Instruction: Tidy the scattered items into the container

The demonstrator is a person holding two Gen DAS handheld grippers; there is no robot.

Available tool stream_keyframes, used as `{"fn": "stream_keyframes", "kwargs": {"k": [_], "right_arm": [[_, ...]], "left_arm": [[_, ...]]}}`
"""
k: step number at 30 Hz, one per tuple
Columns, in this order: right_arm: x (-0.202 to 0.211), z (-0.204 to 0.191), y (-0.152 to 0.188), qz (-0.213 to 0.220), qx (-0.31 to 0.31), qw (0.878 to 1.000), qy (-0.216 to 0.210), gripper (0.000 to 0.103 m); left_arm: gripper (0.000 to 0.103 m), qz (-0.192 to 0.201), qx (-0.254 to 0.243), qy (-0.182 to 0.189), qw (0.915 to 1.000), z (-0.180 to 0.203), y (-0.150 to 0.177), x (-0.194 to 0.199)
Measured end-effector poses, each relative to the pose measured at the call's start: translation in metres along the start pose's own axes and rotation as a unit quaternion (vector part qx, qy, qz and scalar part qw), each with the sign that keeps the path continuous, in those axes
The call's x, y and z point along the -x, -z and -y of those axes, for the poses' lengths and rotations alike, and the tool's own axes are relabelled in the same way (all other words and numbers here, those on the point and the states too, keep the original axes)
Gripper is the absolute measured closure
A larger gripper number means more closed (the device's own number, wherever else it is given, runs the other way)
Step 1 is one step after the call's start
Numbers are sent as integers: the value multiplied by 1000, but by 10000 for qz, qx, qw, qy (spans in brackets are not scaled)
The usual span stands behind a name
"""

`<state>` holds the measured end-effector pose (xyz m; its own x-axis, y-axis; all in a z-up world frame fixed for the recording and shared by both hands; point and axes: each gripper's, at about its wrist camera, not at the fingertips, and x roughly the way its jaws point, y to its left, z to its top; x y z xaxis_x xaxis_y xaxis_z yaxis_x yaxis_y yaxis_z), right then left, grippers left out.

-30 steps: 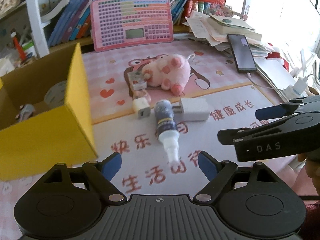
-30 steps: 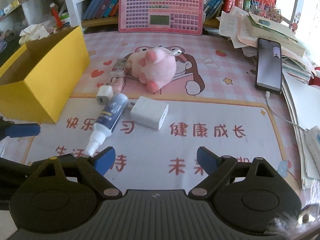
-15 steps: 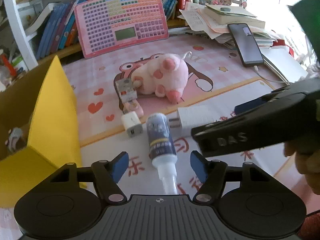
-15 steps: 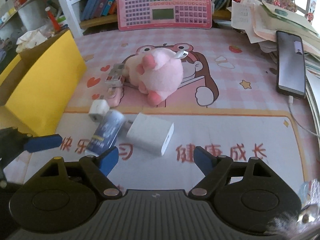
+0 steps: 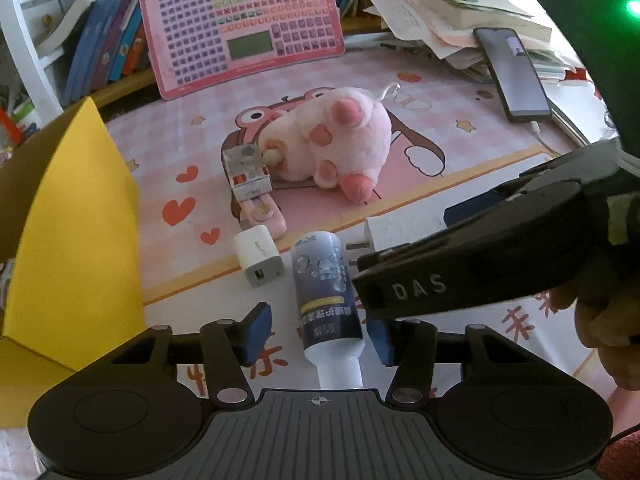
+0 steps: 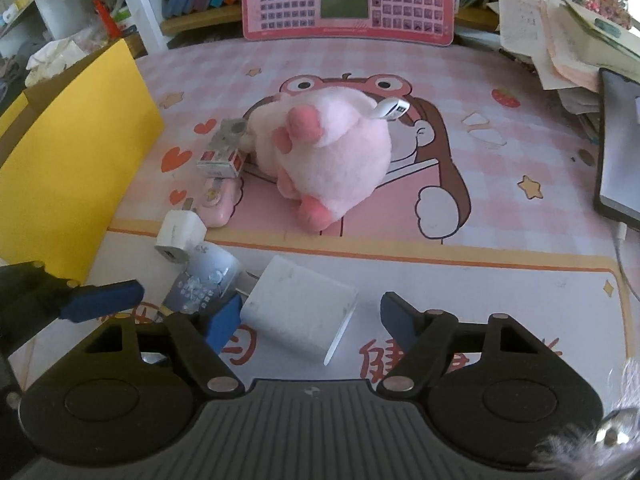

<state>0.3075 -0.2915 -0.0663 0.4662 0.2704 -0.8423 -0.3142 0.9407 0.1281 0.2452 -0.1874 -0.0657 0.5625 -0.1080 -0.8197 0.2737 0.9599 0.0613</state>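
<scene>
Spray bottle: a small cylindrical plastic bottle with a dark blue printed label and white neck (image 5: 326, 292) lies on its side on the printed desk mat (image 5: 460, 184), neck toward the left camera; likely light, rigid and smooth, so it may roll or slip.
Hold for bottle: across the labelled barrel, the widest part.
Left gripper (image 5: 318, 330): its blue pads flank the barrel and have just been closing in; a gap shows at the left pad, so no grip yet.
Charger block: a flat white rectangular plastic wall charger with metal prongs (image 6: 300, 312) lies just right of the bottle; stiff, probably a little heavier, best pinched across its flat sides.
Right gripper (image 6: 310, 322): jaws have just been narrowing around the charger; contact at the left pad is hard to judge, the right pad stands clear.
Container: the yellow cardboard box (image 5: 76, 216) stands left of the items.
</scene>
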Motion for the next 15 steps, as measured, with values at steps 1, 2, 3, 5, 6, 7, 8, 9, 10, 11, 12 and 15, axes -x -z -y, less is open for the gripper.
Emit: {"fn": "stream_keyframes", "kwargs": {"k": [1, 2, 3, 5, 6, 7, 8, 9, 10, 11, 12, 15], "right_arm": [[1, 2, 1, -18, 15, 10000, 5, 35], [3, 4, 2, -26, 28, 10000, 26, 37], [6, 6, 4, -24, 50, 10000, 54, 39], [11, 14, 9, -29, 92, 9999, 110, 39], [13, 18, 11, -30, 68, 9999, 136, 39], [15, 21, 12, -27, 33, 9999, 150, 38], [15, 24, 13, -17, 9, 9999, 141, 38], [16, 25, 13, -3, 2, 9999, 127, 38], [16, 25, 13, 12, 21, 9999, 114, 37], [15, 24, 13, 24, 73, 9999, 100, 36], [16, 23, 12, 48, 146, 9999, 73, 34], [18, 16, 11, 179, 469, 9987, -26, 26]], "left_arm": [[56, -8, 0, 17, 10000, 0, -1, -1], [57, -11, 1, 27, 10000, -1, -1, -1], [57, -14, 7, 33, 10000, -1, -2, -2], [57, -41, 20, 36, 10000, -2, -3, -4], [58, -60, 19, 37, 10000, -2, -3, -5], [58, -76, 15, 37, 10000, -2, -3, -6], [58, -90, 11, 43, 9999, -2, -4, -8], [58, -110, 5, 50, 9999, -3, -4, -9], [58, -131, -1, 51, 9999, -2, -4, -10], [58, -151, -6, 50, 9999, -2, -4, -12], [59, -163, -8, 50, 9999, -3, -4, -12], [60, -205, -1, 52, 9998, -4, -4, -14]]}}
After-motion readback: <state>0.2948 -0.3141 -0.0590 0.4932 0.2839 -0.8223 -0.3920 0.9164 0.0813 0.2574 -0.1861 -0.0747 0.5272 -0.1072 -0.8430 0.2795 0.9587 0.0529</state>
